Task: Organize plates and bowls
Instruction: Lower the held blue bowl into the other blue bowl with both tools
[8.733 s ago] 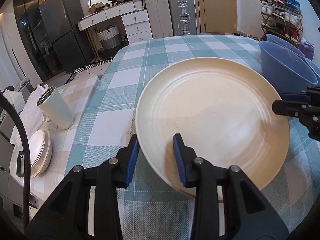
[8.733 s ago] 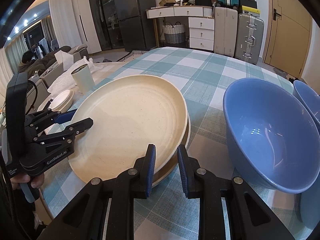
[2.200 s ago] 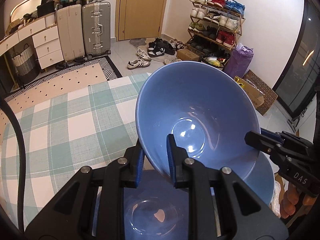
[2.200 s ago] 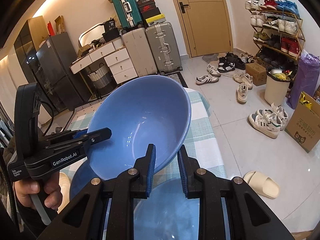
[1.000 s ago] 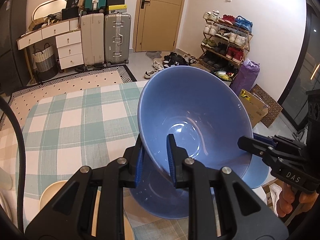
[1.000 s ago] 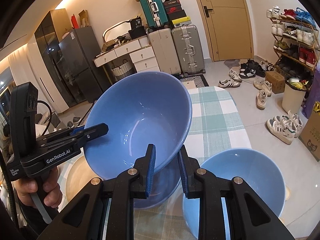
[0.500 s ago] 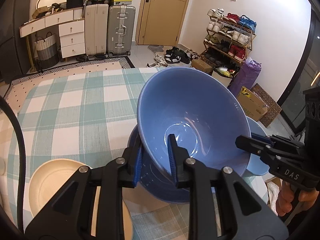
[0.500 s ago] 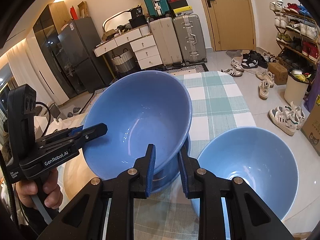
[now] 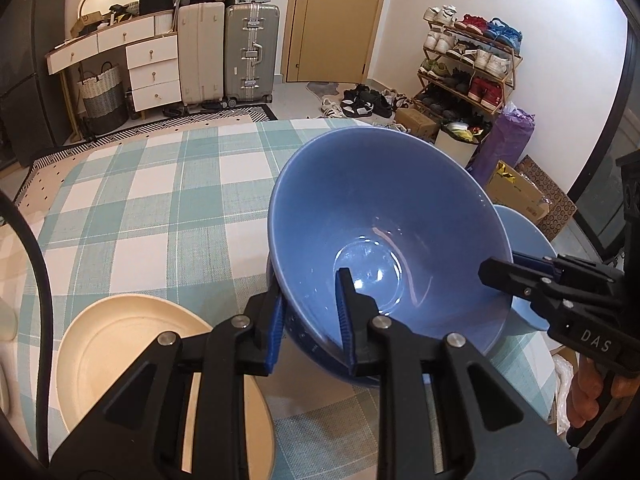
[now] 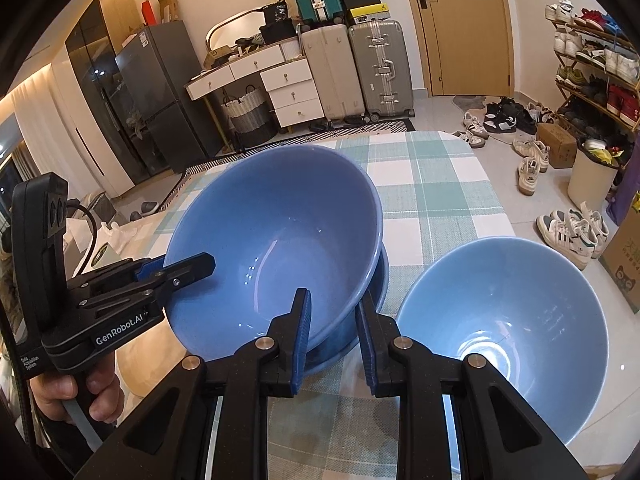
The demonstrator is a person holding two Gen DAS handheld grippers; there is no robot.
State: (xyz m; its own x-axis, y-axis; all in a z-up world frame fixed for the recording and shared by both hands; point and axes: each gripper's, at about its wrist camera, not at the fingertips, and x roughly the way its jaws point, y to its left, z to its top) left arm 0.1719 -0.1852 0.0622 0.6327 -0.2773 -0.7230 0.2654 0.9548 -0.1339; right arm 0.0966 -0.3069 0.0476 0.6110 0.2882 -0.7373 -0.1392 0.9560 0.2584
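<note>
A table draped in a green-and-white checked cloth (image 9: 160,208) is filling the foreground of a lived-in room, with suitcases (image 9: 250,52) and a white drawer unit (image 9: 154,70) standing against the far wall and a shoe rack (image 9: 468,68) lining the right side.

Both grippers are clamping one blue bowl (image 9: 384,240) by its rim. The left gripper (image 9: 310,320) is pinching the near edge, one blue pad inside the wall and one outside; the right gripper (image 10: 332,340) is gripping the opposite side in the same way. The held bowl is sitting tilted inside a darker blue bowl (image 10: 378,280) that is resting on the cloth — whether it is fully seated there cannot be told.

A lighter blue bowl (image 10: 504,332) is standing just beside this pair, near the table's edge. A cream plate (image 9: 132,356) is lying on the cloth on the other side, close to the stacked bowls. In the right wrist view a hand (image 10: 76,396) is wrapping the handle of the left gripper.
</note>
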